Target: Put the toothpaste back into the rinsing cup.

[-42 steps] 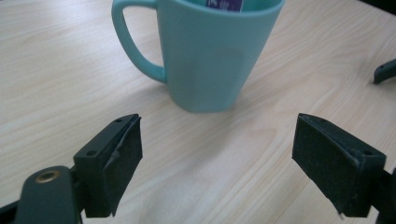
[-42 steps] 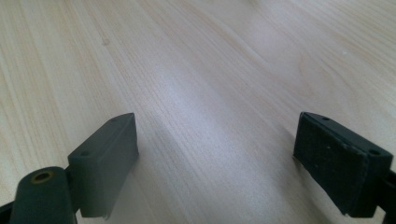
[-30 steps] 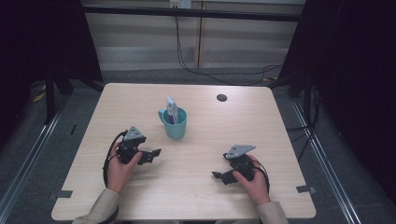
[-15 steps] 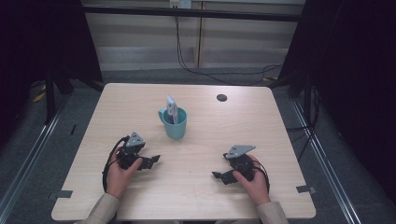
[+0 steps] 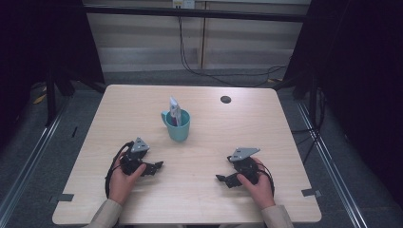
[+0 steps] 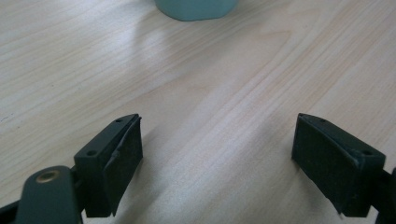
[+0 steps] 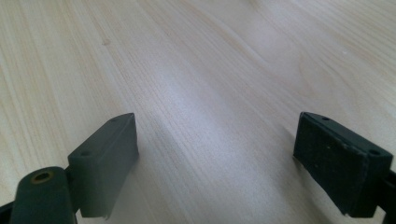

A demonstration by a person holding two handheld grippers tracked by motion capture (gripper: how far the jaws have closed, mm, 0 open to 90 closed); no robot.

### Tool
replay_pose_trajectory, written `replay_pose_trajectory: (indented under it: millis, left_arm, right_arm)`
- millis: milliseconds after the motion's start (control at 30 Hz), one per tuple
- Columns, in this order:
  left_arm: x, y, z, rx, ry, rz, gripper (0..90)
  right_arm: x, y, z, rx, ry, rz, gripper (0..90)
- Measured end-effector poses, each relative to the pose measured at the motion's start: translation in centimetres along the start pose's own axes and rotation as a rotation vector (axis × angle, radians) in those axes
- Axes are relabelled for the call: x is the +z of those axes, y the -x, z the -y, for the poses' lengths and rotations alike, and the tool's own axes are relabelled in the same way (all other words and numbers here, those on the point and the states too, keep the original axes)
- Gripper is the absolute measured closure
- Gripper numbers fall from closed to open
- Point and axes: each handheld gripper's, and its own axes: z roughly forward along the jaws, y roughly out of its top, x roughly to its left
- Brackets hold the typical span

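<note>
From above you see the teal mug (image 5: 178, 126) mid-table with a tube (image 5: 174, 110) standing upright, while your left gripper (image 6: 217, 154), jaws wide, catches just its base, your right gripper (image 7: 215, 158) equally wide.

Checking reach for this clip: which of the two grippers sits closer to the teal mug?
The left gripper. It rests just below and left of the teal mug, whose base shows in its own view; the right gripper lies farther off, toward the table's right side.
</note>
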Motion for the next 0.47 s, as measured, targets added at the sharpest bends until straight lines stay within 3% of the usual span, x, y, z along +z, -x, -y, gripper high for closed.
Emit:
replay_pose_trajectory:
  millis: [467]
  left_arm:
    - [-0.03, -0.06, 0.03, 0.0, -0.004, -0.003, 15.1]
  right_arm:
    - [0.0, 0.0, 0.0, 0.0, 0.0, 0.0, 12.9]
